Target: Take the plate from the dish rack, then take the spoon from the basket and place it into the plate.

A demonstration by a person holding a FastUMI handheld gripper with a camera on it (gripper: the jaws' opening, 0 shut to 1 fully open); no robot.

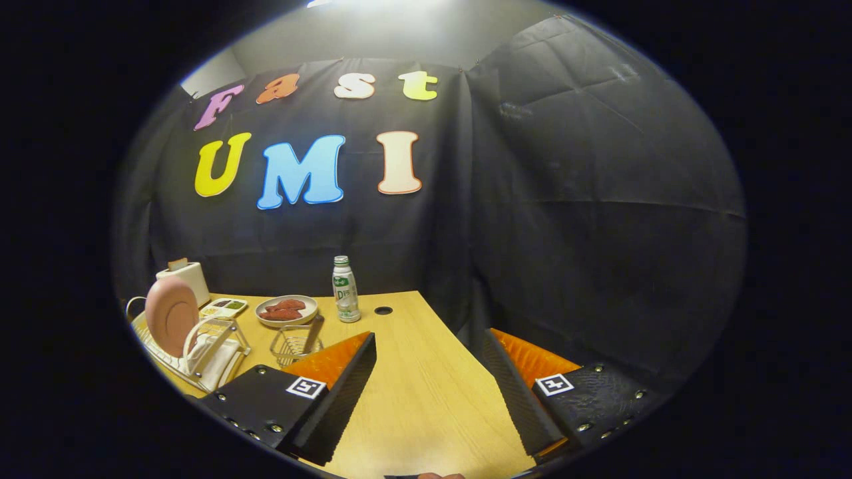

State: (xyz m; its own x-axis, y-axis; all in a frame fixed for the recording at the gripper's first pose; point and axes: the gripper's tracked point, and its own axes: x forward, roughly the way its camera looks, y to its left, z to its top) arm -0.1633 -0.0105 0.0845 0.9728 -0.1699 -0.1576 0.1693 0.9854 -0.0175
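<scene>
Stage: the very beginning, as I judge it; no part of the task looks done yet.
Gripper: the gripper hangs above the bare wood of the table, its two fingers spread wide apart and holding nothing.
Plate: the pink plate stands upright on its edge in the dish rack, which sits beyond the left finger, near the table's left edge. It is not lifted out.
Spoon: a handle that I take for the spoon leans out of the small wire basket, just beside the rack and just ahead of the left fingertip. Its bowl end is hidden inside the basket.
Other things: further back there are a dish with red food, a small bottle, a flat tray with compartments and a white toaster.
Done: nothing, as far as I can see.
Left: to turn to the rack and take out the plate, to set it on free table surface, then to pick the spoon from the basket and lay it into the plate.
Risk: the rack and the basket stand close together, so the approach to the plate needs some care.
</scene>
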